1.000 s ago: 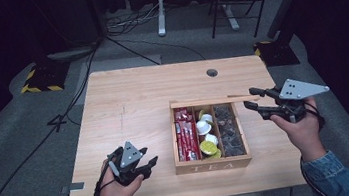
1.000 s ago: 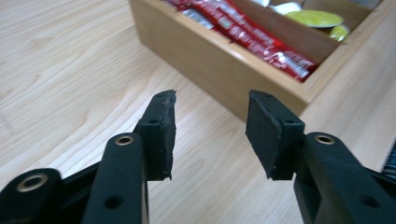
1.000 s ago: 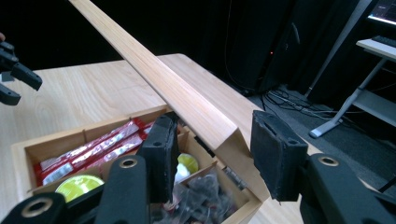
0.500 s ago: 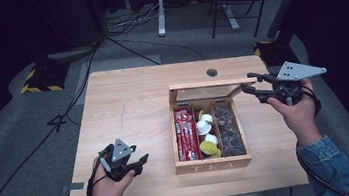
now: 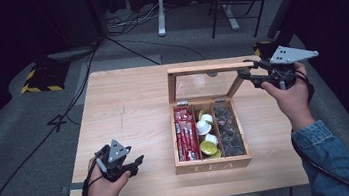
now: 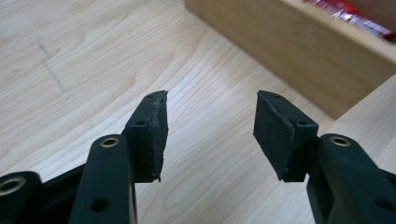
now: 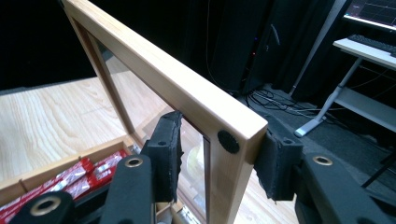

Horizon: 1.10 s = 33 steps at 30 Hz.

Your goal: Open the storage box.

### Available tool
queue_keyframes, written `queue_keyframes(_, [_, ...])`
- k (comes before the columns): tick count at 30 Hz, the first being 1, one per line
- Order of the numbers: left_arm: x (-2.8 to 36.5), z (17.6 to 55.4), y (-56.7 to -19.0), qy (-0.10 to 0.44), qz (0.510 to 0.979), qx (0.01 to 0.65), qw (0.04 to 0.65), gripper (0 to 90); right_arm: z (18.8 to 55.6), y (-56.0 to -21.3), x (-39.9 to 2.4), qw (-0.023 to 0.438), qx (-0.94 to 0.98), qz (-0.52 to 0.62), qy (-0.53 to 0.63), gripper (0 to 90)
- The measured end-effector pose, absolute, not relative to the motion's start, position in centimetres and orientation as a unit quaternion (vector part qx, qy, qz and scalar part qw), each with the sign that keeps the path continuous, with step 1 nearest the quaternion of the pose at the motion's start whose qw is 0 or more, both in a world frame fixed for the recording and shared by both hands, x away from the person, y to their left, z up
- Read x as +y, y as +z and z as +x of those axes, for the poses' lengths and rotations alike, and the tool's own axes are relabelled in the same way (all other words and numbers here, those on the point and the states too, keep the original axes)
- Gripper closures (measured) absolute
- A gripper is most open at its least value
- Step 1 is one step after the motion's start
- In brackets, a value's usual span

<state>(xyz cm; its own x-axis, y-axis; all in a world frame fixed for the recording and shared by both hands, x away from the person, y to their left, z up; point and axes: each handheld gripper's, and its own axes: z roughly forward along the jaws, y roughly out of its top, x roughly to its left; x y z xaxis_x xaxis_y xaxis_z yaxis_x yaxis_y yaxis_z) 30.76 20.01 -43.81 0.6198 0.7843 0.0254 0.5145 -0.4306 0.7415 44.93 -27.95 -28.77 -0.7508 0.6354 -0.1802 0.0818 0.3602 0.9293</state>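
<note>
Your right tool (image 5: 250,74) grips the glass lid (image 5: 202,69) corner of the TEA box (image 5: 213,163) mid-counter (image 5: 128,108), jaws just narrowing. Inside: red packets (image 5: 185,134) left, capsules (image 5: 206,134) mid, dark pcs (image 5: 228,129) right. Left tool (image 5: 133,164) empty, jaws half apart, just widened

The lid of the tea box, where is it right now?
In the high view the lid stands raised along the back edge of the box, right of the table's middle, its right corner between the jaws of the right gripper.
</note>
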Motion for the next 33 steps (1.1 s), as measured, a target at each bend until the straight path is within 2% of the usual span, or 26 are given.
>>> queue_keyframes(15, [21.3, 30.2, -44.4, 0.195, 0.818, 0.417, 0.346, 43.7, 48.5, -28.6, -27.9, 0.248, 0.763, 0.264, 0.535, 55.0])
queue_keyframes(20, [21.1, 30.6, -44.7, 0.191, 0.821, 0.415, 0.343, 42.7, 49.4, -28.4, -27.0, 0.273, 0.767, 0.278, 0.51, 50.9])
queue_keyframes(23, [21.0, 30.7, -44.7, 0.189, 0.821, 0.415, 0.344, 42.7, 50.0, -28.5, -26.8, 0.28, 0.764, 0.286, 0.506, 51.9])
queue_keyframes(33, [20.8, 31.0, -44.9, 0.186, 0.824, 0.411, 0.343, 42.7, 51.8, -30.6, -26.2, 0.256, 0.765, 0.313, 0.502, 42.1])
